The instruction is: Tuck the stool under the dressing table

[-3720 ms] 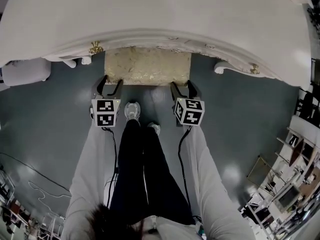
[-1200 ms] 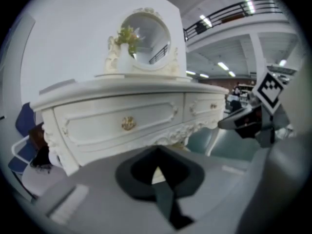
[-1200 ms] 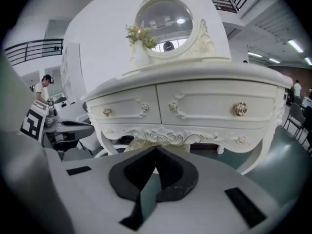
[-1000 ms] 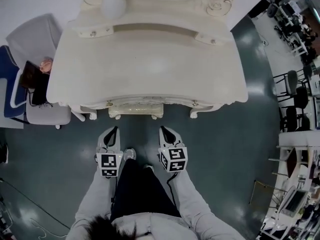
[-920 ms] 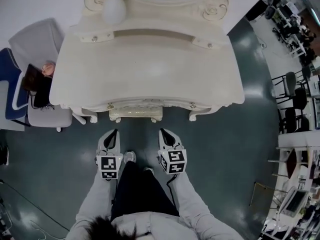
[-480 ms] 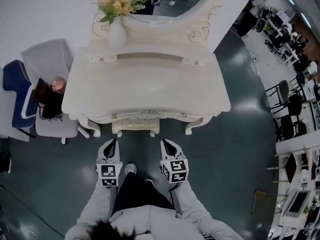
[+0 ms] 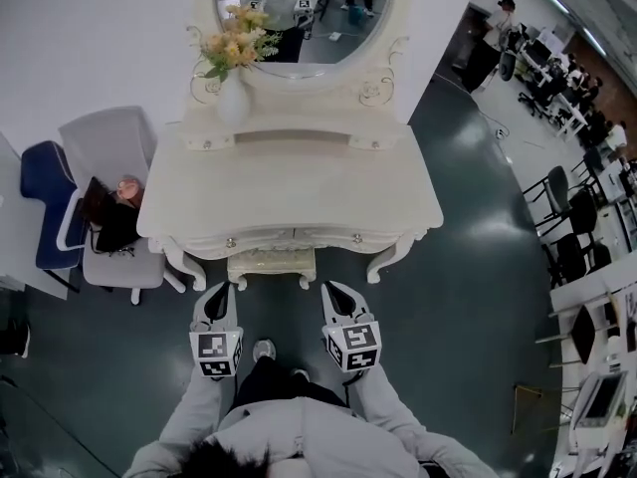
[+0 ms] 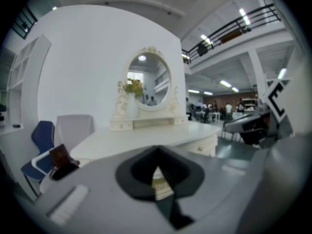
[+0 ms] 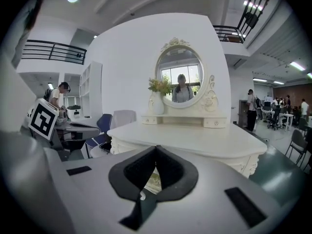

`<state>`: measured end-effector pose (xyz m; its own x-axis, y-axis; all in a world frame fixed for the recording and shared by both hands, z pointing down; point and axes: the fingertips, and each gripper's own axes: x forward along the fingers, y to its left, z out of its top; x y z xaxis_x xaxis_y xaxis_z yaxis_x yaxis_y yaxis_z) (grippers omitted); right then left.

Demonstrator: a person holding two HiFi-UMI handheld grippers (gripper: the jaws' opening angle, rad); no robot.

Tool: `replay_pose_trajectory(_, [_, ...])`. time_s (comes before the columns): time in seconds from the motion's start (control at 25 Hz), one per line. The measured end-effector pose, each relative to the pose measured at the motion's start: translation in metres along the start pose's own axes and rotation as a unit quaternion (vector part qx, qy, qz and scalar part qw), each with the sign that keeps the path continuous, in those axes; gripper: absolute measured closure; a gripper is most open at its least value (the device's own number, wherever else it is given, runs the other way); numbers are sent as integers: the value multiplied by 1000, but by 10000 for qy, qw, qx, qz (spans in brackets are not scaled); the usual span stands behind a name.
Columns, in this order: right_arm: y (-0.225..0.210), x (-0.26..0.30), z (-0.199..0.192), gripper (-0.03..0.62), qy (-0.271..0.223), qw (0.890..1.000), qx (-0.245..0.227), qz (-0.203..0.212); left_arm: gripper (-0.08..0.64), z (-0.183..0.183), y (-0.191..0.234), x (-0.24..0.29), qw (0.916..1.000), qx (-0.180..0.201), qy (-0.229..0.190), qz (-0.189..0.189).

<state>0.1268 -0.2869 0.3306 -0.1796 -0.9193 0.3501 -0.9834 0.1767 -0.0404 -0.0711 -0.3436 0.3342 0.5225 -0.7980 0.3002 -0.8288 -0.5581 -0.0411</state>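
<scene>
A: Stool (image 7: 271,265), where is it?
B: Under the front edge of the worktop (image 7: 299,182), between its two front legs. Only the front strip of the cream seat shows. Looks tucked in.
A: Handling?
B: Judging by looks, it has a rigid carved frame and a padded top, with moderate weight. It should slide on the smooth floor (image 7: 458,297) rather than need lifting. The cushion would give, so grip the seat rail, one tool per side or both on the front rail. The painted finish may scuff.
A: Tools?
B: Left tool (image 7: 221,291) is clenched shut with nothing in it. Right tool (image 7: 333,292) is the same, closed and empty. Both hang just in front of the stool, not touching it, one toward each front corner.
A: Edges?
B: The worktop legs flank the stool closely and the curved apron sits right above the seat. Any nudge has to go straight in, or a corner could knock a leg.
A: Anything fragile?
B: A vase of flowers (image 7: 231,98) at the back left, under the mirror (image 7: 304,8). A hard bump could rock it.
A: Room?
B: The left is crowded: a grey chair (image 7: 114,142) with a bag (image 7: 107,217), and a blue chair (image 7: 45,197) beyond it. There is open floor behind and to the right.
</scene>
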Motion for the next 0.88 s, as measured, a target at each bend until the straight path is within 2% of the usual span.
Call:
replay_pose_trajectory(0.28, [-3,-26,47,591,-517,9986,-74,-59,552,47,-12,-17,9989,-48,-456,-76])
replay_pose_trajectory(0.88, [-7,-83,101,590,-1196,9924,-192,-206,552,132,-20,-63,9884,-232,-1499,-14])
